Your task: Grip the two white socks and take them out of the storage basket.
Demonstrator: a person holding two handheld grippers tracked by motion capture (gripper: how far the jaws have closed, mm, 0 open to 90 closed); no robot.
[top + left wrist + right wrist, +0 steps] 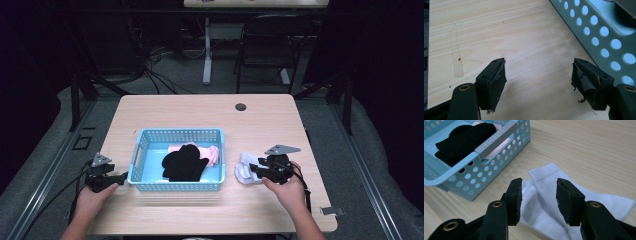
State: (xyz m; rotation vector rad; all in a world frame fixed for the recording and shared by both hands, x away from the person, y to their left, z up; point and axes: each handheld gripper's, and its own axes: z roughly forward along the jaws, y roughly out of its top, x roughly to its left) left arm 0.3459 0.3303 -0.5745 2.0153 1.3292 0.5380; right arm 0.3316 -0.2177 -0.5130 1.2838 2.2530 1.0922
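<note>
Pale wood grain covers the desk [260, 125], which has one dark round grommet [240, 107] near its far edge and stands on grey carpet in a dim room; one black chair [272, 45] and a tangle of cables lie beyond it. One light blue perforated basket [176, 187] sits left of centre, holding one black garment [184, 163] on top of one pink one [212, 152]. One white sock [574, 195] lies flat on the desk just right of the basket. The right claw [539, 197] hovers over the sock, jaws wide and not pressing it. The left claw [539, 77] rests just beside the basket's left wall, jaws wide with only bare wood between them.
</note>
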